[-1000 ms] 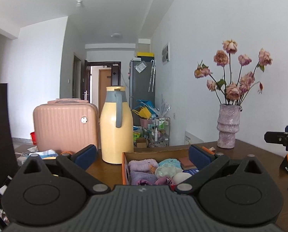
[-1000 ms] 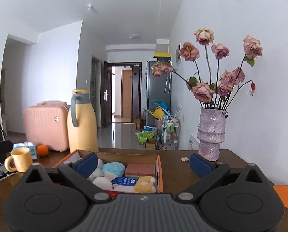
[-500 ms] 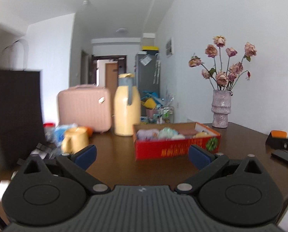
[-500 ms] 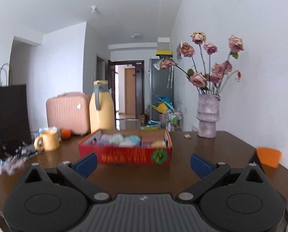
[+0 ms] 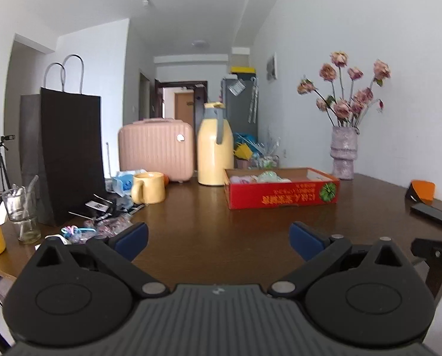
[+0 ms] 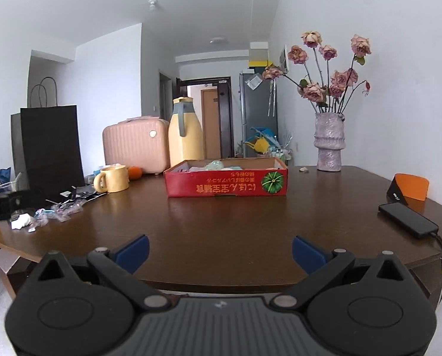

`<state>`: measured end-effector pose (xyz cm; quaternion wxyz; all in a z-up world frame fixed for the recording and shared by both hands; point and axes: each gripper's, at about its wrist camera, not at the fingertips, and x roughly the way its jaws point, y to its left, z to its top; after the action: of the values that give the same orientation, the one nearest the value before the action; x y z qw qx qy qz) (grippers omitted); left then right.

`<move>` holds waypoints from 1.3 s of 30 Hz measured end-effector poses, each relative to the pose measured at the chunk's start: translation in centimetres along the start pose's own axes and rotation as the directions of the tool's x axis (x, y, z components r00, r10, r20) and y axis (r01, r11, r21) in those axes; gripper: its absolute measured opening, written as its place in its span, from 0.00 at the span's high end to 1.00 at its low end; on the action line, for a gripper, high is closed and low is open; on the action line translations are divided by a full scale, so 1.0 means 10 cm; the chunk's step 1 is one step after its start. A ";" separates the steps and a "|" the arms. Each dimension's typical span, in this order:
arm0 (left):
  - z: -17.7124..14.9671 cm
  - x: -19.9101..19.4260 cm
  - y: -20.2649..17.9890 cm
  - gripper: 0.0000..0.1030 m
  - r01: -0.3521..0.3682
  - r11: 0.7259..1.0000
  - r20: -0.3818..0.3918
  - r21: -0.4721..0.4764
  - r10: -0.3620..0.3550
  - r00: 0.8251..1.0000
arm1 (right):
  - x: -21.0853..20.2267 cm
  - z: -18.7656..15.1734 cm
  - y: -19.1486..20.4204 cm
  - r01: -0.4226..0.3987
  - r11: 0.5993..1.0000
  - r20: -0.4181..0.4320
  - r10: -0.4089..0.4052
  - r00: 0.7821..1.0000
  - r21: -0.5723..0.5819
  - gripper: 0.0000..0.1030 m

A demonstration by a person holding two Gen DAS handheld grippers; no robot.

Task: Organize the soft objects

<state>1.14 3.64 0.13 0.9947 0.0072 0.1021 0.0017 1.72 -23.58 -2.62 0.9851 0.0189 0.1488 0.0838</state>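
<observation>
Well short of the red box (image 6: 226,181), both grippers hang over the near edge of the table (image 6: 235,225), the left gripper (image 5: 218,241) and right gripper (image 6: 219,252) each spread wide and empty. The soft objects (image 6: 218,166) lie inside that box, only their tops showing above its rim. Judging from this, sorting looks nearly finished; any further reach should come in level over the box's front wall. Left of the box stand a yellow mug (image 6: 111,179), a yellow flask (image 6: 184,133) and a black paper bag (image 6: 50,145); right of it, a vase (image 6: 329,144) against the white wall.
</observation>
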 end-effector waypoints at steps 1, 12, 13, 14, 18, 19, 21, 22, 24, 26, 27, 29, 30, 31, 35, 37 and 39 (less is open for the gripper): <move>0.00 0.00 -0.01 0.00 0.007 1.000 -0.007 0.001 -0.007 1.000 | 0.00 0.00 0.00 -0.005 1.000 0.001 0.005 1.000 0.000 0.00; -0.10 0.01 -0.12 0.00 0.046 0.999 -0.037 0.024 -0.045 0.998 | 0.04 0.06 -0.03 -0.003 1.000 -0.005 0.003 1.000 0.004 0.00; -0.10 0.00 -0.12 0.00 0.043 0.999 -0.031 0.025 -0.043 0.999 | 0.04 0.06 -0.03 -0.005 1.000 -0.004 0.005 1.000 0.005 0.00; -0.10 0.00 -0.12 0.00 0.042 0.999 -0.026 0.024 -0.042 0.999 | 0.04 0.06 -0.03 -0.006 1.000 -0.003 0.006 1.000 0.005 0.00; -0.09 -0.01 -0.11 0.00 0.039 0.999 -0.019 0.024 -0.039 0.999 | 0.03 0.06 -0.04 -0.005 1.000 0.005 0.005 1.000 0.008 0.00; -0.09 -0.01 -0.11 0.00 0.038 0.999 -0.018 0.022 -0.038 0.999 | 0.02 0.07 -0.04 -0.006 1.000 0.006 0.006 1.000 0.008 0.00; -0.09 -0.01 -0.10 0.00 0.041 0.999 -0.016 0.021 -0.040 0.999 | 0.02 0.06 -0.04 -0.005 1.000 0.008 0.005 1.000 0.006 0.00; -0.09 -0.01 -0.11 0.00 0.042 0.999 -0.017 0.021 -0.041 0.999 | 0.02 0.06 -0.04 -0.006 1.000 0.008 0.006 1.000 0.004 0.00; -0.09 -0.01 -0.11 0.00 0.044 0.999 -0.017 0.019 -0.044 0.999 | 0.01 0.06 -0.04 -0.008 1.000 0.011 0.008 1.000 0.003 0.00; -0.09 -0.01 -0.11 0.00 0.044 0.999 -0.013 0.021 -0.044 0.999 | 0.01 0.06 -0.03 -0.007 1.000 0.014 0.007 1.000 0.001 0.00; -0.09 -0.02 -0.11 0.00 0.043 0.999 -0.011 0.022 -0.043 0.999 | 0.01 0.06 -0.03 -0.007 1.000 0.015 0.007 1.000 0.000 0.00; -0.09 -0.01 -0.12 0.00 0.043 0.999 -0.010 0.021 -0.043 0.999 | 0.01 0.06 -0.03 -0.005 1.000 0.014 0.005 1.000 0.003 0.00; -0.09 -0.01 -0.11 0.00 0.043 0.999 -0.011 0.020 -0.043 0.999 | 0.01 0.05 -0.03 -0.004 1.000 0.014 0.004 1.000 0.005 0.00; -0.09 -0.01 -0.12 0.00 0.043 0.999 -0.011 0.020 -0.043 0.999 | 0.01 0.05 -0.03 -0.006 1.000 0.014 0.006 1.000 0.005 0.00; -0.09 -0.01 -0.11 0.00 0.043 0.999 -0.013 0.021 -0.043 0.999 | 0.01 0.05 -0.04 -0.011 1.000 0.012 0.011 1.000 0.004 0.00; -0.09 -0.01 -0.11 0.00 0.043 0.999 -0.013 0.020 -0.043 0.999 | 0.01 0.05 -0.03 -0.013 1.000 0.012 0.013 1.000 0.001 0.00; -0.10 -0.01 -0.11 0.00 0.042 0.999 -0.013 0.016 -0.042 0.999 | 0.02 0.04 -0.02 -0.014 1.000 0.012 0.014 1.000 -0.001 0.00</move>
<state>0.83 2.59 -0.82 0.9938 0.0134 0.1086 -0.0200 2.05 -23.80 -2.26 0.9854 0.0201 0.1429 0.0904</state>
